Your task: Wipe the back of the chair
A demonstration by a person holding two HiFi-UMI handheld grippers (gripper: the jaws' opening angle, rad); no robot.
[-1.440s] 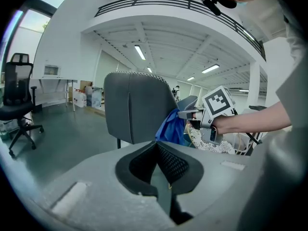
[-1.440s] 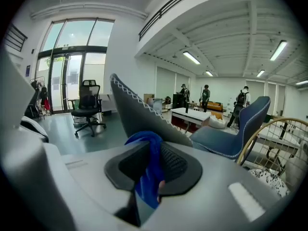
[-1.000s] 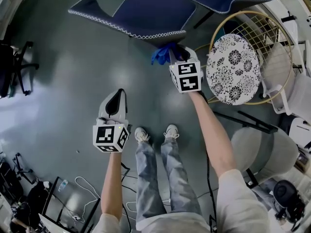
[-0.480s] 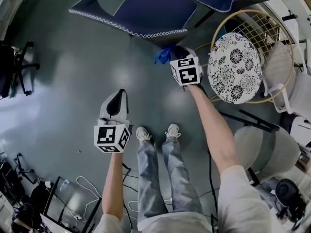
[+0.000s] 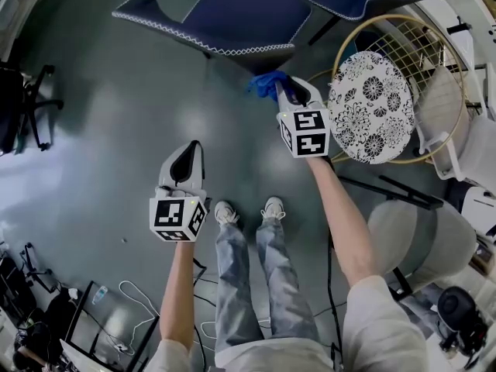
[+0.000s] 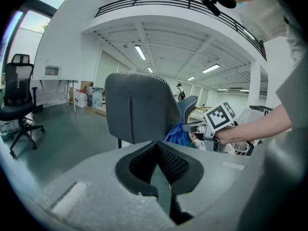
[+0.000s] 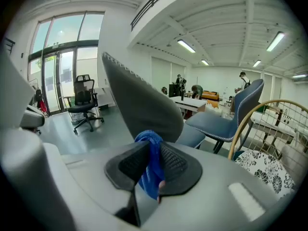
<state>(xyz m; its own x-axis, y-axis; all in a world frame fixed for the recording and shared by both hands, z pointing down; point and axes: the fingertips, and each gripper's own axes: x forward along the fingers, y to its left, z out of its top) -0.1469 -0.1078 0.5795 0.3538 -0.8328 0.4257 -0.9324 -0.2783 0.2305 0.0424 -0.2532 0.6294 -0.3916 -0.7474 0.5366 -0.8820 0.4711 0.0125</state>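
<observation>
Head view first. Right tongs (image 5: 282, 85) stretched out front, clenched on a bunched-up blue cloth (image 5: 266, 82). Cloth parked right at the near edge of the chair back (image 5: 225, 18), dark blue with white stitching along the rim. No telling from up here whether touching or just beside. Left tongs (image 5: 192, 147) held lower and off to the left, well apart from the chair, over bare grey floor (image 5: 93, 130), tips together with nothing in them. Just right of the right tongs, a round wire chair (image 5: 434, 60) with a black-and-white flowery cushion (image 5: 370, 107). Pair of pale shoes (image 5: 248, 211) between the two arms. Black office chair (image 5: 23, 103) way off at the left edge.

Left gripper view next. Pads clamped together, empty. Straight ahead, the chair back, upright and looking grey from this side. Cloth poking out at its lower right edge, right tongs just beyond it.

Right gripper view last. Pads squeezed tight on the cloth, blue fabric bulging out above the pinch and hanging below it. Chair back looming right behind, leaning to the left, cloth overlapping its lower part. Second chair (image 7: 226, 121), blue with white edging, further back on the right. Wire chair and cushion down at the right edge, office chair far back on the left by the windows.
</observation>
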